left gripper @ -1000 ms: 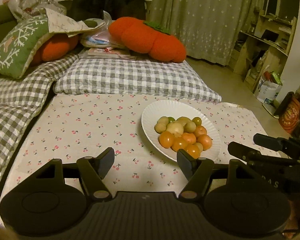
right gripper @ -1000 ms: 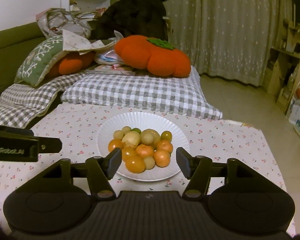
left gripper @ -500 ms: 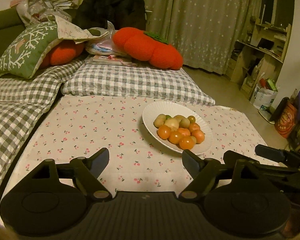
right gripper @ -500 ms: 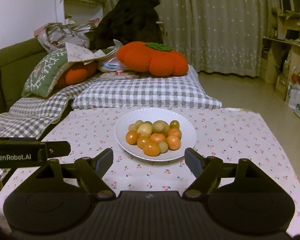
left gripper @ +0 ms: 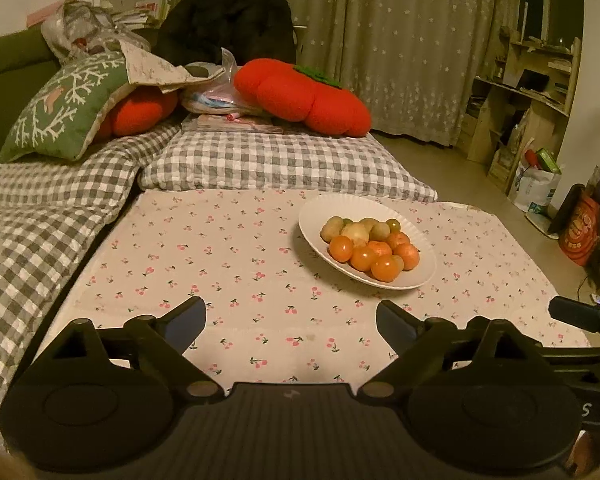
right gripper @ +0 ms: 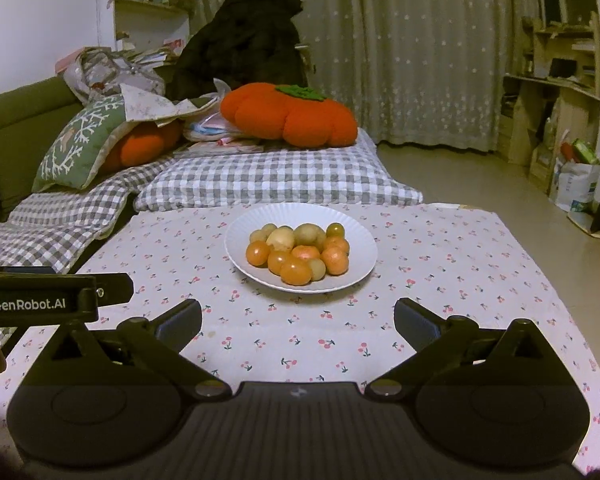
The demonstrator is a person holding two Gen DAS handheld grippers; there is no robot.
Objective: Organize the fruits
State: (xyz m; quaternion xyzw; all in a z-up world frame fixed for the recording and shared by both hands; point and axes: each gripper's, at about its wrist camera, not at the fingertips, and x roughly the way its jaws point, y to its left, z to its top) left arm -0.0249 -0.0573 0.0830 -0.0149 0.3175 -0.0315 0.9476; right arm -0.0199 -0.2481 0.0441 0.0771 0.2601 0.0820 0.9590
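Fruits lie gathered in one heap on the white paper plate, which sits on the cherry-print tablecloth toward its far side; none shows loose on the cloth. The heap already reads as grouped: pale greenish-yellow ones at the back, orange ones at the front. That would suit a finished sorting as well as a mixed pile waiting to be split up, so no single move can be called for with confidence.

Going left to right: the left gripper hangs low over the near cloth with its jaws spread wide and nothing between them, the plate ahead and to its right. The right gripper is likewise wide apart and empty, lined up almost straight on the plate. Any pick from here would, I judge, want a gentle closing on a fruit at the heap's edge, since round ones roll and neighbours touch.

Hard to tell: what kind the fruits are, under the dim yellow light. Fruits at the heap's middle are partly covered by others. No second dish or container appears in either view, and each gripper's body hides the nearest strip of cloth.
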